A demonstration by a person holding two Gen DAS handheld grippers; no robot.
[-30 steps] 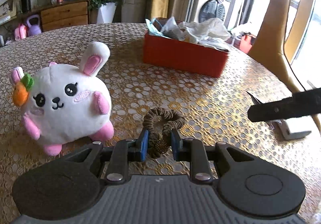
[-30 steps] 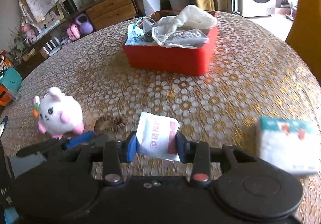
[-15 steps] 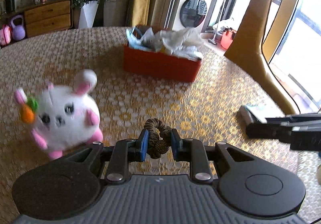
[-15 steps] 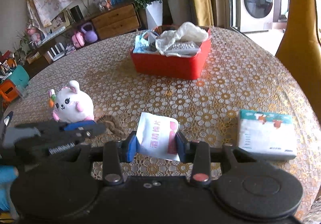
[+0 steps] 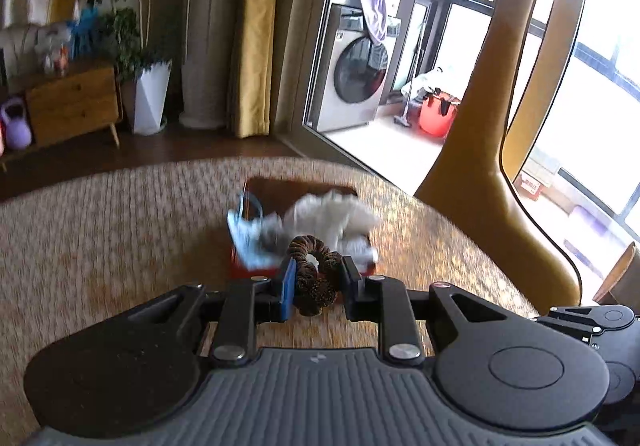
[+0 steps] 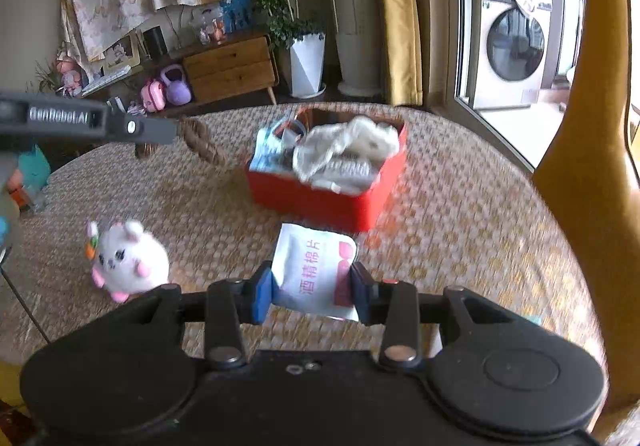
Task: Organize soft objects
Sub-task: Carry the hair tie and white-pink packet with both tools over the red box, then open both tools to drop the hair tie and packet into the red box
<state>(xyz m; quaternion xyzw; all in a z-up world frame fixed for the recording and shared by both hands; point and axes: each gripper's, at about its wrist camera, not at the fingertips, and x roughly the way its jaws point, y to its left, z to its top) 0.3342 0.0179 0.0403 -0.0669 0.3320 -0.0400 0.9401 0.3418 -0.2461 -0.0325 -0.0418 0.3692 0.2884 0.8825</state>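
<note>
My left gripper [image 5: 316, 282] is shut on a brown hair scrunchie [image 5: 314, 270] and holds it in the air just short of the red box [image 5: 240, 270]. The scrunchie [image 6: 200, 142] also shows hanging from the left gripper in the right wrist view. My right gripper [image 6: 312, 290] is shut on a white packet with pink print [image 6: 316, 270], above the table in front of the red box [image 6: 320, 202]. The box is full of white cloths and a blue mask. A white plush bunny [image 6: 128, 258] sits on the table at the left.
The round table [image 6: 460, 238] has a gold patterned cloth. A yellow chair back [image 6: 592, 166] stands at the right edge. Beyond the table are a wooden cabinet [image 6: 232, 70], potted plants and a washing machine [image 6: 512, 42].
My left gripper has lifted the scrunchie off the table and carried it forward to the red box. My right gripper has risen and moved closer to the box with the packet.
</note>
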